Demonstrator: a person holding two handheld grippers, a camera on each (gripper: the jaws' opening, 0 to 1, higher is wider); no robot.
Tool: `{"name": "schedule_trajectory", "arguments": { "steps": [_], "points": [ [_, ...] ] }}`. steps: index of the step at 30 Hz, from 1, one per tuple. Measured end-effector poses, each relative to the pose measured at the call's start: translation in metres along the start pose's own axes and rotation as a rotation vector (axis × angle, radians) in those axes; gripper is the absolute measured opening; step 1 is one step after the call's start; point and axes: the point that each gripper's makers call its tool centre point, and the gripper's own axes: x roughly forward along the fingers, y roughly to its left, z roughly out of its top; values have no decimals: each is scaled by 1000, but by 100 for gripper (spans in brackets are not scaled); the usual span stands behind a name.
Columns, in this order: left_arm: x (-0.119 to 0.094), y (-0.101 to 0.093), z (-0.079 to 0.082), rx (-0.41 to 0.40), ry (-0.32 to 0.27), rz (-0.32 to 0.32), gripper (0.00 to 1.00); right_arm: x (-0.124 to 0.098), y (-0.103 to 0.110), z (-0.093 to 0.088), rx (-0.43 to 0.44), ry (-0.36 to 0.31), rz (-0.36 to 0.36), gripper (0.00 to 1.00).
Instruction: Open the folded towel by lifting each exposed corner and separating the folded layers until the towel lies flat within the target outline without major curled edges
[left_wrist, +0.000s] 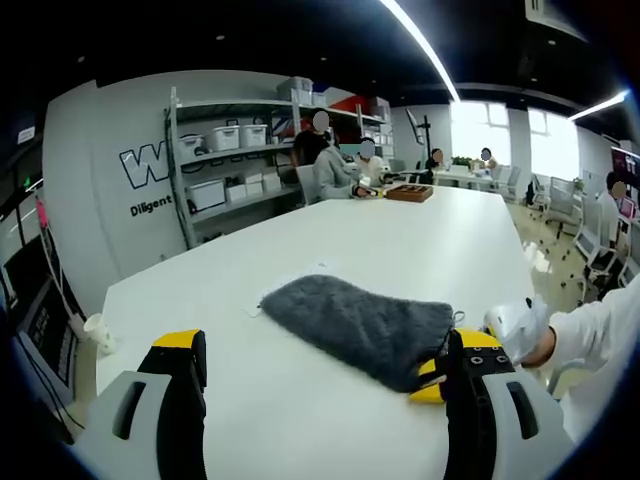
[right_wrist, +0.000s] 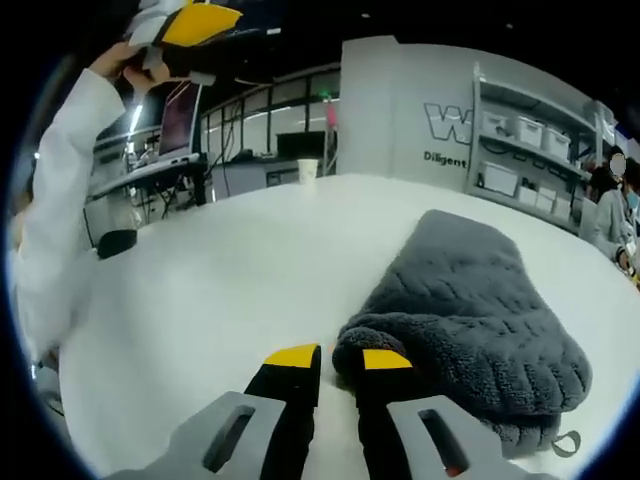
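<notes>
A grey fluffy towel (left_wrist: 355, 325) lies folded on the white table (left_wrist: 420, 230). In the left gripper view my left gripper (left_wrist: 327, 342) is open wide, its jaws standing either side of the towel and held above the table. My right gripper (left_wrist: 428, 380) comes in from the right at the towel's near corner, with a gloved hand (left_wrist: 520, 330) behind it. In the right gripper view the towel (right_wrist: 470, 310) fills the right side. My right gripper (right_wrist: 338, 358) is open by a narrow gap with bare table showing in it. The towel's rolled corner (right_wrist: 372, 338) lies just past the right fingertip (right_wrist: 385, 360). My left gripper (right_wrist: 200, 22) hangs high at top left.
A paper cup (left_wrist: 100, 333) stands near the table's left edge. Shelves with white bins (left_wrist: 240, 150) line the far wall. Several people sit at the table's far end beside a wooden box (left_wrist: 408, 192). A monitor (right_wrist: 178, 115) stands on a desk beyond the table.
</notes>
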Motion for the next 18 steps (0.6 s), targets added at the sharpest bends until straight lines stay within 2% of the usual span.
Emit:
{"name": "schedule_trajectory", "arguments": {
  "steps": [7, 18],
  "points": [
    [2, 0, 0, 1, 1, -2, 99, 6, 10, 2, -8, -4, 20, 8],
    [2, 2, -1, 0, 2, -1, 99, 6, 11, 1, -4, -3, 33, 10]
  ]
}}
